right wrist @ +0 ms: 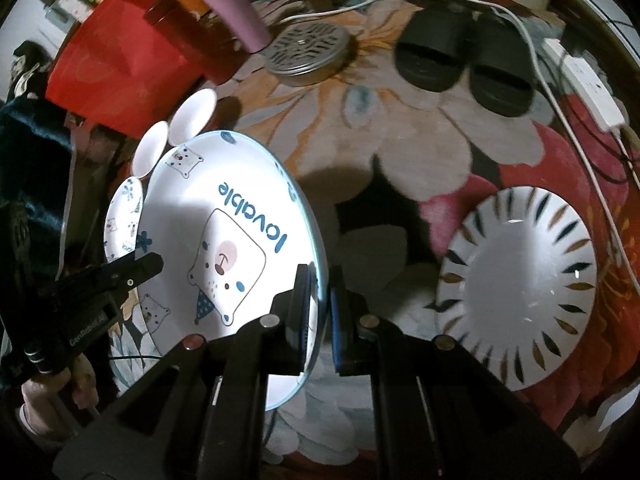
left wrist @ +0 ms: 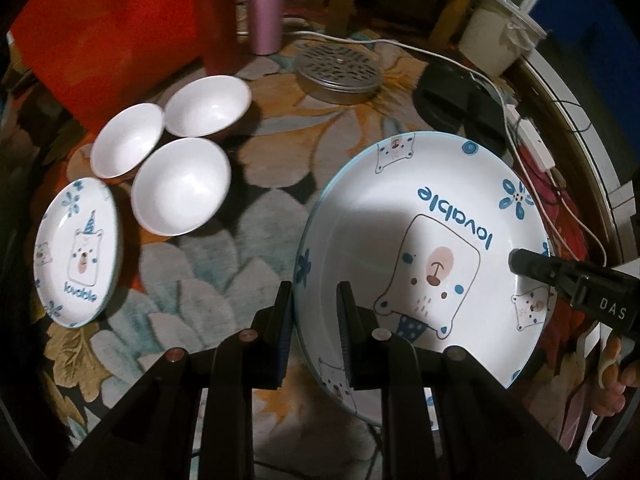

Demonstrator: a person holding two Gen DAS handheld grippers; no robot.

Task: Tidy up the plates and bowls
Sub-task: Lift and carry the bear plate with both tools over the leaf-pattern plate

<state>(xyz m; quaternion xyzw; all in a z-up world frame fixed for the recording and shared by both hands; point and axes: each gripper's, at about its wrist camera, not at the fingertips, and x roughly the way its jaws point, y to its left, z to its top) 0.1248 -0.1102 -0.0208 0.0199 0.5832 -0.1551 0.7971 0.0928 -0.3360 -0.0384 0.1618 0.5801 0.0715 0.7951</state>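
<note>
Both claws are clamped on the big bear plate (left wrist: pixel 424 248), one per side. Left gripper (left wrist: pixel 314 320) pinches the rim on its near-left edge, jaws narrow with the rim between the pads. Right gripper (right wrist: pixel 320 312) pinches the opposite rim, jaws nearly closed on it. Plate looks lifted and tilted, clear of the floral mat (left wrist: pixel 280 152), though contact at its hidden near edge can't be ruled out.

Everything below is placed relative to the big bear plate:
- Small bear plate (left wrist: pixel 78 252) lies flat on the mat well to its left, same "lovable" print.
- Three white bowls (left wrist: pixel 182 186) sit in a tight cluster beyond the small plate, rims close together or touching, none nested.
- Striped plate (right wrist: pixel 516 296) lies flat on the mat off to the right, apart from everything else.
- Metal perforated lid (left wrist: pixel 339 72), a pink cup (left wrist: pixel 266 4) and black slippers (right wrist: pixel 460 64) sit farther back. I'd guess none of them belong to the job.

Progress, my read: early. Bowls are grouped but not stacked, and no plate sits on another. One plate is in hand with no stack yet to receive it. Left to do: set this plate down, most likely with the small bear plate or the striped one, collect the remaining plate, then nest the bowls.

Risk: a two-sided rim pinch on glazed ceramic could slip if the claws drift apart.
</note>
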